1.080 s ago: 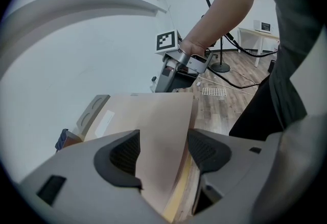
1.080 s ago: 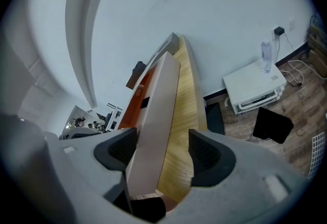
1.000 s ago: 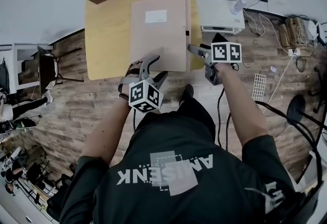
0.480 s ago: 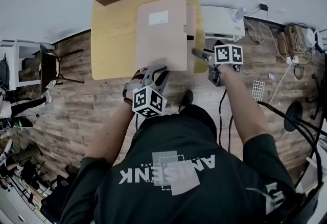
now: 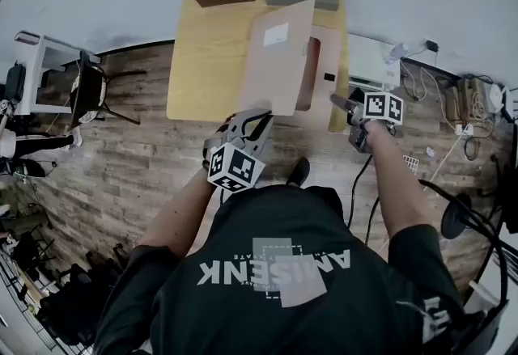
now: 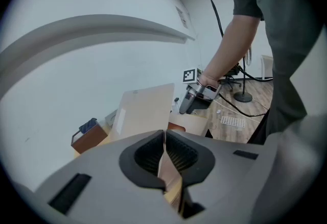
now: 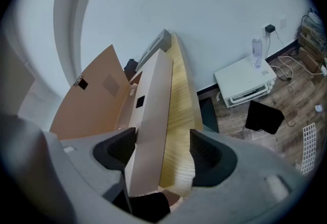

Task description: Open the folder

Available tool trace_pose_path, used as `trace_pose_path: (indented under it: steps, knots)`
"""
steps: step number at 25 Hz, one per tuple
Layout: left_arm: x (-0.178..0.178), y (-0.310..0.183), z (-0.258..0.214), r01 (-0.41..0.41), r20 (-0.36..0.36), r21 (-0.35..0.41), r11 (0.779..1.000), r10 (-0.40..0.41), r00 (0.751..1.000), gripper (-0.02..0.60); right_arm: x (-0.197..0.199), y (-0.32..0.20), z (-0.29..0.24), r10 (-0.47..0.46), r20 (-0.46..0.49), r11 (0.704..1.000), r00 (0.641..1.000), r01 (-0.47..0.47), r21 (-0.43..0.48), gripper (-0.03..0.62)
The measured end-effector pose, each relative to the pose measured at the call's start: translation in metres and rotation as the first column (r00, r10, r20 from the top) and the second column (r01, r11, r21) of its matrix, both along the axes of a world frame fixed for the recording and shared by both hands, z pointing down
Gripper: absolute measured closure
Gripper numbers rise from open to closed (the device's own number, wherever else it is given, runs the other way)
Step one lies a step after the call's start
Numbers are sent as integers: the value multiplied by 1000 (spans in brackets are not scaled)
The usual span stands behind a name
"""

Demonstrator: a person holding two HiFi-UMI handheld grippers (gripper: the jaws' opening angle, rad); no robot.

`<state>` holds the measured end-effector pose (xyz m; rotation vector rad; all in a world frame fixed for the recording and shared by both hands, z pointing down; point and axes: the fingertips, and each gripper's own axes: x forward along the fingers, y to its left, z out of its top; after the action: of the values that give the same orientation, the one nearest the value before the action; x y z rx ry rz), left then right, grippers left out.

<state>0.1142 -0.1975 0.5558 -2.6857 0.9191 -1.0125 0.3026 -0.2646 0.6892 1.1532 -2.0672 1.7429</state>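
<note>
My left gripper (image 6: pixel 164 142), jaws just closed, pinches the folder cover (image 5: pixel 279 58); right gripper (image 7: pixel 162 150) gapes astride folder base (image 7: pixel 148 131); yellow table (image 7: pixel 179 126) beneath, white wall (image 7: pixel 204 8) ahead.

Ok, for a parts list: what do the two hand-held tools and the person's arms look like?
The left tool and right tool are grey plastic, with dark ribbed pads inside the jaws. Each carries a white cube printed with black square markers. The person wears a dark short-sleeved T-shirt with pale lettering; the forearms are bare.
</note>
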Motion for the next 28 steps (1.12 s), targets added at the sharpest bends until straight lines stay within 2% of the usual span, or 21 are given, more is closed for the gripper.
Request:
trace_pose_path:
  steps: [4,9,12,14,19,21,25,28]
  knots:
    - [-27,-9,-14,99,-99,-2,995,-98,990,574,1,-1,1,9,-5,1000,1000,-9,-21,272]
    - [-56,-18,-22,191,-206,-73,979,-203,957,577,1,-1,2,21,-14,999,1000,-22,-35,269]
    - [-78,-27,-23,274,-279,-132,953,-300,912,580,1,-1,4,27,-21,999,999,-27,-42,264]
    - [-97,-35,-21,335,-296,-168,927,-372,880,580,1,-2,5,23,-29,999,999,-24,-48,260]
    - [-146,-54,-15,437,-343,-195,878,-478,808,581,1,-1,6,27,-48,997,998,-30,-66,252]
    - [-164,-60,-9,477,-361,-228,849,-529,768,581,1,-1,6,35,-52,997,998,-39,-69,250]
    - [-199,-70,4,534,-401,-330,778,-628,667,581,0,0,6,65,-52,994,997,-69,-83,249]
    - [-226,-73,19,562,-422,-415,716,-698,578,582,1,1,4,85,-63,992,994,-90,-89,249]
